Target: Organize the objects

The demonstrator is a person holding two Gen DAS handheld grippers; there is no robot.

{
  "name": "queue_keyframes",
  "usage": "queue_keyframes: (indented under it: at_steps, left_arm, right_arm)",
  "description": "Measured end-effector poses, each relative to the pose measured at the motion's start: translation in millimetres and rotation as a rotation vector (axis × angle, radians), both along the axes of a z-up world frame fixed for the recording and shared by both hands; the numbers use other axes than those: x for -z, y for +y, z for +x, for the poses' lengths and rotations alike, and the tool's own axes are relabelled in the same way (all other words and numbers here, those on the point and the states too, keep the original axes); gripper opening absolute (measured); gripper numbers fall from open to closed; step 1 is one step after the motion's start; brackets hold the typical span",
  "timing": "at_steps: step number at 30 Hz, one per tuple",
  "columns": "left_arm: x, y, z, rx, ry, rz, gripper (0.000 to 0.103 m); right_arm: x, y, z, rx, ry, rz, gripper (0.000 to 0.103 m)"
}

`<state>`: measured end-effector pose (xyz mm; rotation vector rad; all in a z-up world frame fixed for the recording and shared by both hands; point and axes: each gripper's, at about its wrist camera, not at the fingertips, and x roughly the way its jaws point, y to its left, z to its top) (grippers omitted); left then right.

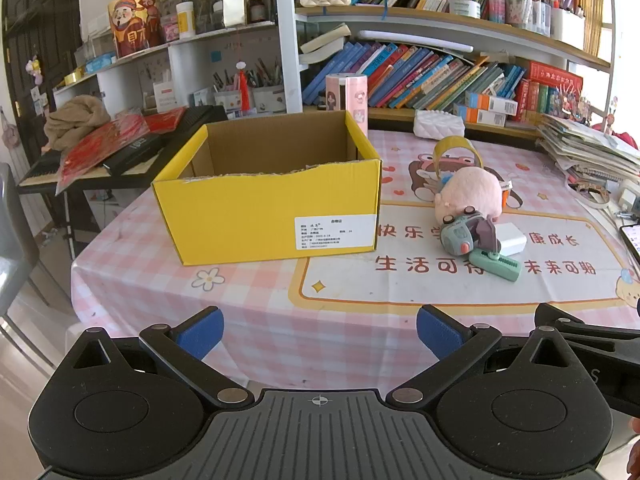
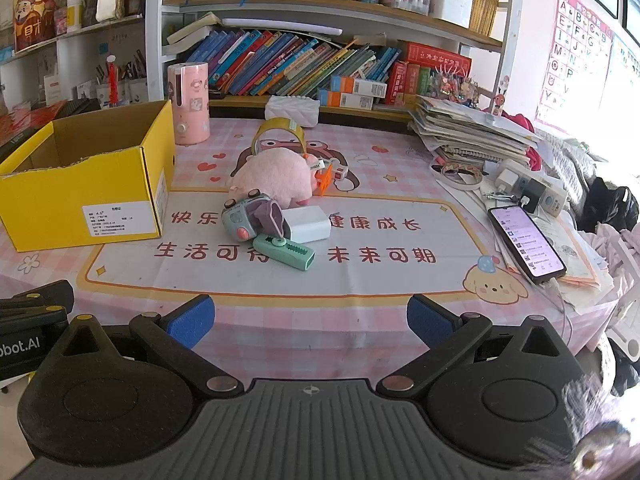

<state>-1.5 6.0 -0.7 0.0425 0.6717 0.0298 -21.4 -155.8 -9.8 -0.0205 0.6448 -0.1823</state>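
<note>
An open yellow cardboard box (image 1: 264,216) (image 2: 80,200) stands on the pink checked tablecloth, left of a small pile. The pile holds a pink plush pig (image 1: 472,196) (image 2: 276,178), a grey-blue toy car (image 1: 460,234) (image 2: 240,220), a white charger block (image 1: 510,238) (image 2: 308,224), a green comb-like tool (image 1: 496,264) (image 2: 286,254) and a yellow tape roll (image 1: 456,150) (image 2: 280,132). My left gripper (image 1: 320,334) is open and empty near the table's front edge. My right gripper (image 2: 310,320) is open and empty, in front of the pile.
A pink cylinder device (image 2: 188,104) stands behind the box. A phone (image 2: 526,244), chargers and a paper stack (image 2: 472,132) lie at the right. A white tissue box (image 2: 292,110) and bookshelves are at the back. A keyboard (image 1: 120,152) sits left of the table.
</note>
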Motion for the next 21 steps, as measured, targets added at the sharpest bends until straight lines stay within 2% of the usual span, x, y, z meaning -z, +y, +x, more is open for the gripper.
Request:
queue_keyframes:
  at_steps: [21]
  left_arm:
    - [-0.2, 0.9, -4.6, -0.005, 0.000, 0.004, 0.103]
  right_arm:
    - [0.4, 0.9, -1.3, -0.006, 0.001, 0.003, 0.103]
